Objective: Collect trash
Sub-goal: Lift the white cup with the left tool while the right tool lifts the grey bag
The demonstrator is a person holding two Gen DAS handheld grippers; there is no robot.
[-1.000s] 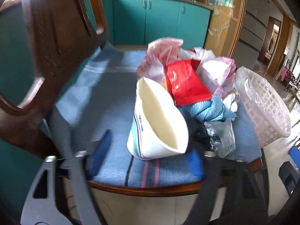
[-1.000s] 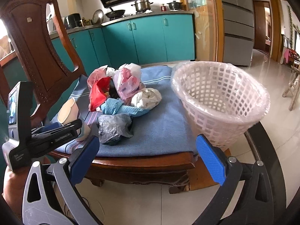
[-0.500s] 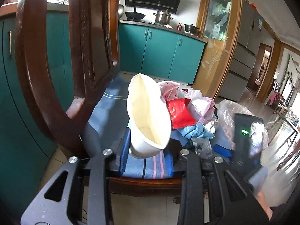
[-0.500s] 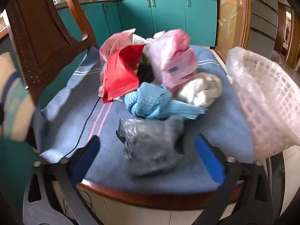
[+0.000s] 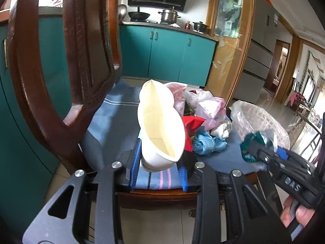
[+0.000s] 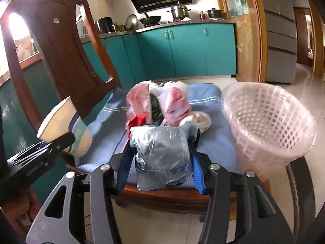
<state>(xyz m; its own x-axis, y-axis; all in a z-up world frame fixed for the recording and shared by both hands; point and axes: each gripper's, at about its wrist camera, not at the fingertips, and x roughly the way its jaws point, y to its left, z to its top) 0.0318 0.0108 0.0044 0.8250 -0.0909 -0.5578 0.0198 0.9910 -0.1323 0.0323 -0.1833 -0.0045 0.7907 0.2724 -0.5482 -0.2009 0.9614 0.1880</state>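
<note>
Your left tongs [image 5: 159,168] pinch one squashed paper cup [image 5: 160,126] above the chair seat [image 5: 113,122]. Your right tongs [image 6: 160,162] are closing on one grey plastic bag [image 6: 162,154], beside one white basket [image 6: 268,122]; the remaining trash pile [image 6: 160,105] sits on the seat.

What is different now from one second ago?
The left tool lifted the squashed paper cup off the blue cloth. The right tool is closing around the grey plastic bag, raising it. The trash pile and white basket stayed.
</note>
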